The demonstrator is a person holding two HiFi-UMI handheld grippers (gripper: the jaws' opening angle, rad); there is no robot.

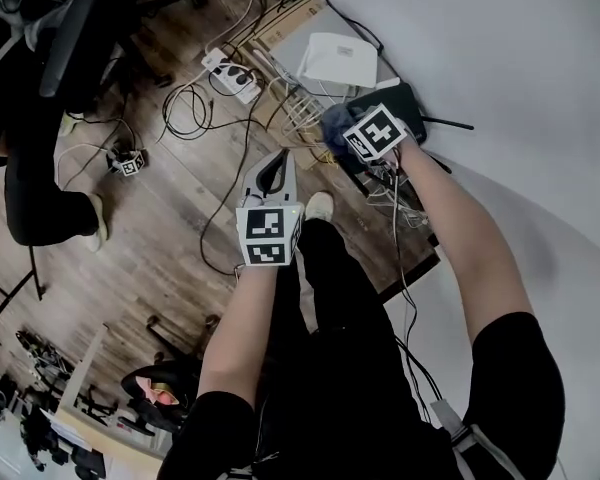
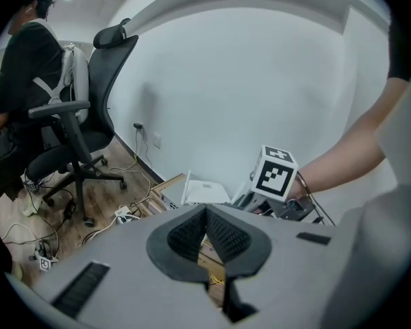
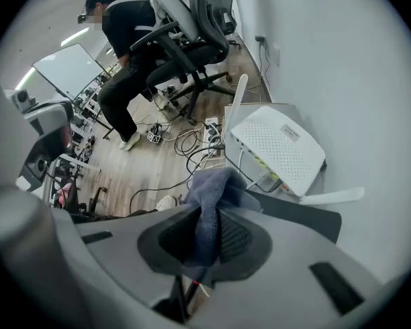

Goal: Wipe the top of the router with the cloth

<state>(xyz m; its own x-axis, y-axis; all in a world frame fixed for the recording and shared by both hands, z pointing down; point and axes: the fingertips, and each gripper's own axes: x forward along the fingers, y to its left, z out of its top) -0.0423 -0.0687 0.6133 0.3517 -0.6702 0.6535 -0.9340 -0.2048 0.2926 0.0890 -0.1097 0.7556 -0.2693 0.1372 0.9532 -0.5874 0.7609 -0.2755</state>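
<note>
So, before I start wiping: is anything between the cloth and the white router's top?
Nothing visible does: the cloth, clamped in the right gripper, hangs just short of the white router, whose top is bare.

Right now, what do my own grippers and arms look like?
Both are pale grey shells with black ribbed pads lining the jaws. The left gripper carries a white cube printed with black square markers; the right gripper has a matching cube. The arms come out of short black sleeves.
</note>
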